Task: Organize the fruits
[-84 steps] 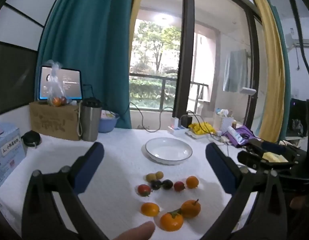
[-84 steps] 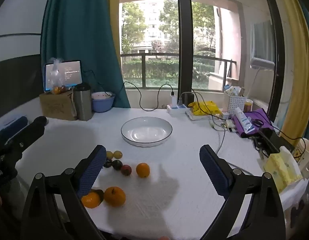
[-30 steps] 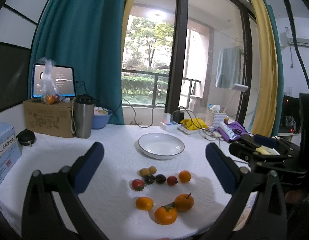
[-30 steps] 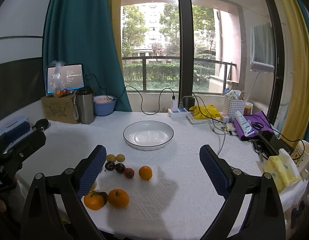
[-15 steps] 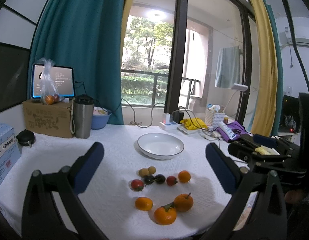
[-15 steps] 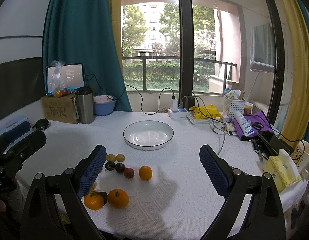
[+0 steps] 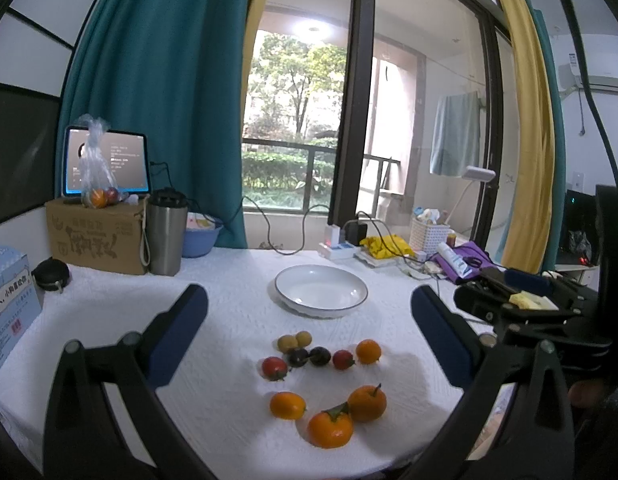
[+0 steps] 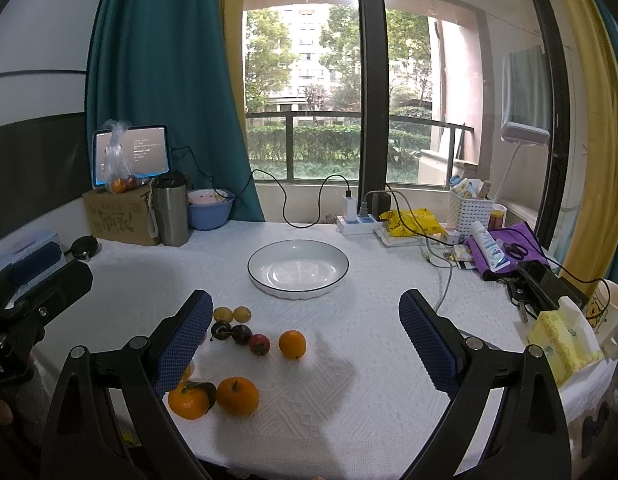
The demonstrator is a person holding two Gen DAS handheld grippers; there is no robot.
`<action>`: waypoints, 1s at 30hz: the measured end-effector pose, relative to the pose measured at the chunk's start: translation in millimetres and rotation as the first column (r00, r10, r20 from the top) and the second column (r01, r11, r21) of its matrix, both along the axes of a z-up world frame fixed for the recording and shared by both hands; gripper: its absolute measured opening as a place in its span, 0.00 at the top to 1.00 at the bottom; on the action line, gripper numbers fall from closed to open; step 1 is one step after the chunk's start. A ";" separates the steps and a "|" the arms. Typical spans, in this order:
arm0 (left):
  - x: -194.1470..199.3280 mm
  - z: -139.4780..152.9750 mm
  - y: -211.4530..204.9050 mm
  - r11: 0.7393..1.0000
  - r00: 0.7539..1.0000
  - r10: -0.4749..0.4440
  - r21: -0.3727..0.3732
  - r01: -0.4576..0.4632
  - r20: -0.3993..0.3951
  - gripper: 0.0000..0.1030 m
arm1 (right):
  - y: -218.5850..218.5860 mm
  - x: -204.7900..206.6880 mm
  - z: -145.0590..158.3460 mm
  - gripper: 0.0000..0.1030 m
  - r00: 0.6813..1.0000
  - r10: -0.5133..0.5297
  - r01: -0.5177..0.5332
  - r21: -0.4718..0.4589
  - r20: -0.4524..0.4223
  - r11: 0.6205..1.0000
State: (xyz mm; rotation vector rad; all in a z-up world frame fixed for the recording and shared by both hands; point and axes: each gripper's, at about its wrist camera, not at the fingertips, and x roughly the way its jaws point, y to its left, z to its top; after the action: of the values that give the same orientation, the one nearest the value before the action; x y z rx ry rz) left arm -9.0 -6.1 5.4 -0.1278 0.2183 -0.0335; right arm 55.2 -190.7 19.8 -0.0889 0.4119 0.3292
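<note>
We judge the main risk to be rolling: the fruit lies loose on the white tablecloth (image 8: 349, 360), and the three stemmed oranges nearest us — two touching, one just beside them — sit close to the table's near edge, so a pad that lands off-centre could nudge one over the side. The small pieces are the other worry: two yellow-green fruits (image 8: 232, 314) touch each other at about 10 o'clock from the lone small orange (image 8: 292, 344), with two dark plums (image 8: 231, 332) and a red fruit (image 8: 259, 344) in a tight row between them, and closing on one there would likely shove its neighbours. Soft skins could also bruise under a hard squeeze. The white plate (image 8: 297, 266) stands empty at 12 o'clock beyond the fruit, well apart from it, so we read the sorting as not yet begun. Our right gripper (image 8: 305, 340) hangs above the cloth with its fingers spread wide and nothing between them, pointing toward the plate, its left pad over the edge of the cluster. Our left gripper (image 7: 309, 336) is likewise spread wide and empty — it frames the whole scatter of fruit from the 9 o'clock side, level and clear of the table, touching nothing.
</note>
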 end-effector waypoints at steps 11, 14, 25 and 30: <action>2.9 -8.8 -0.8 1.000 0.999 -0.016 0.001 0.016 -0.032 0.01 | -1.2 0.0 -4.2 0.06 1.000 -0.001 0.001 0.005 -0.010 1.000; 9.1 -15.6 -2.6 0.999 0.997 -0.035 0.012 0.036 -0.075 0.01 | -1.9 2.7 -9.6 0.06 1.000 -0.003 0.003 0.001 -0.025 1.000; 30.1 -64.6 -15.6 0.993 0.953 -0.104 0.024 0.115 -0.284 0.01 | 2.6 13.9 -48.7 0.07 0.991 0.036 -0.043 -0.048 -0.130 0.998; 39.0 -86.4 -14.8 0.990 0.922 -0.132 -0.002 0.141 -0.364 0.01 | 6.0 17.2 -62.3 0.07 0.982 0.072 -0.081 -0.042 -0.176 0.996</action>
State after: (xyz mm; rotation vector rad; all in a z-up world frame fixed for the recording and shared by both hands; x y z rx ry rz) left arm 30.0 -20.9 -80.9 -0.0940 0.5985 -0.1469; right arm 72.4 -184.6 -42.5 -0.1246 0.5914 0.4044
